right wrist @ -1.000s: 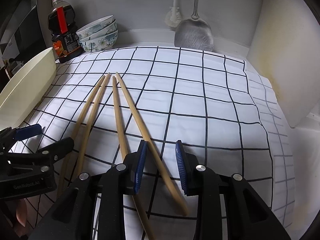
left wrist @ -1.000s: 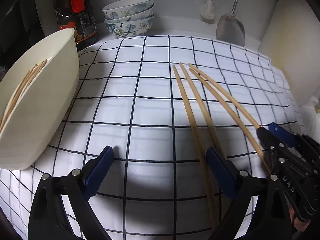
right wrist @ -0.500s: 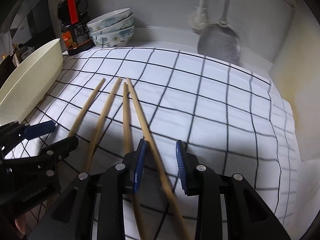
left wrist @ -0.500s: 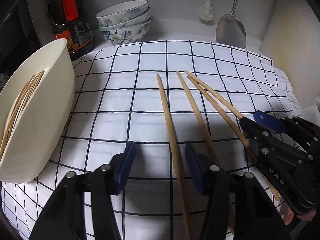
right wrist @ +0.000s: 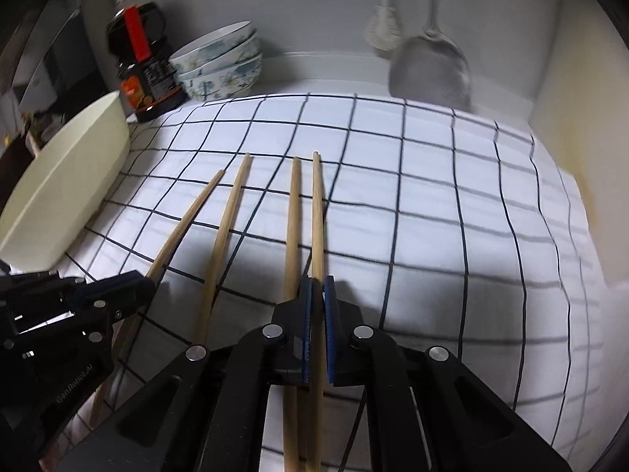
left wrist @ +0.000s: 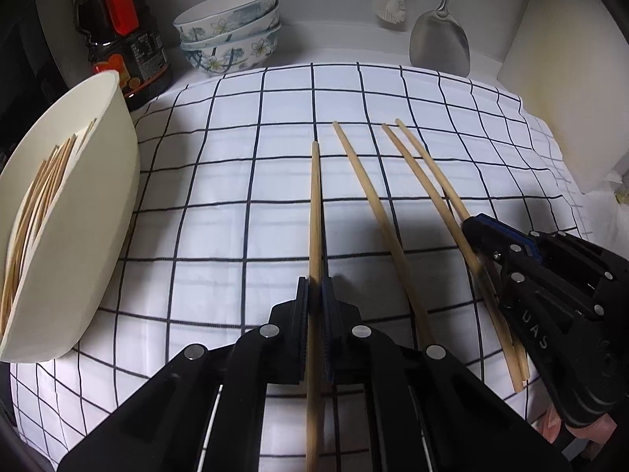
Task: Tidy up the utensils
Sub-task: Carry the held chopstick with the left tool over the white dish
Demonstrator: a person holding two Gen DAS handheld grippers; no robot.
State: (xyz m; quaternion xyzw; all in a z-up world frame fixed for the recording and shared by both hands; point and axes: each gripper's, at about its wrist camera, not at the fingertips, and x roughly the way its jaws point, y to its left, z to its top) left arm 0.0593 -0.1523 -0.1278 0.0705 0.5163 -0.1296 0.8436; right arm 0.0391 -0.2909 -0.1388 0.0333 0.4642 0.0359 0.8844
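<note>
- Four loose chopsticks lie on the checked cloth (left wrist: 220,181), fanned out with tips pointing toward the back wall.
- My left gripper (left wrist: 314,299): jaws clenched on the leftmost chopstick (left wrist: 315,204), gripped along its near half; the stick runs straight ahead between the pads.
- My right gripper (right wrist: 317,295): jaws clenched on the rightmost chopstick (right wrist: 317,212). Its neighbour (right wrist: 293,212) runs just beside it and passes under the left jaw; cannot tell whether it is caught in the grip too.
- The fourth chopstick (left wrist: 373,204) lies free on the cloth between the two held ones.
- Cream tray (left wrist: 98,212) sits tilted at the cloth's left edge, already carrying a bundle of chopsticks (left wrist: 35,212).
- Behind, off the cloth: soy sauce bottle (left wrist: 122,35), stacked floral bowls (left wrist: 232,35), hanging metal spatula (left wrist: 440,39) and a brush (left wrist: 389,4). None in the way.
- Judgement: this is the pick-up step, both sticks gripped but still low on the cloth.
- Next move calls for a level lift, then carrying left and lining each stick up with the bundle before letting go.
- Risk: a thin round stick may pivot in the pads.
</note>
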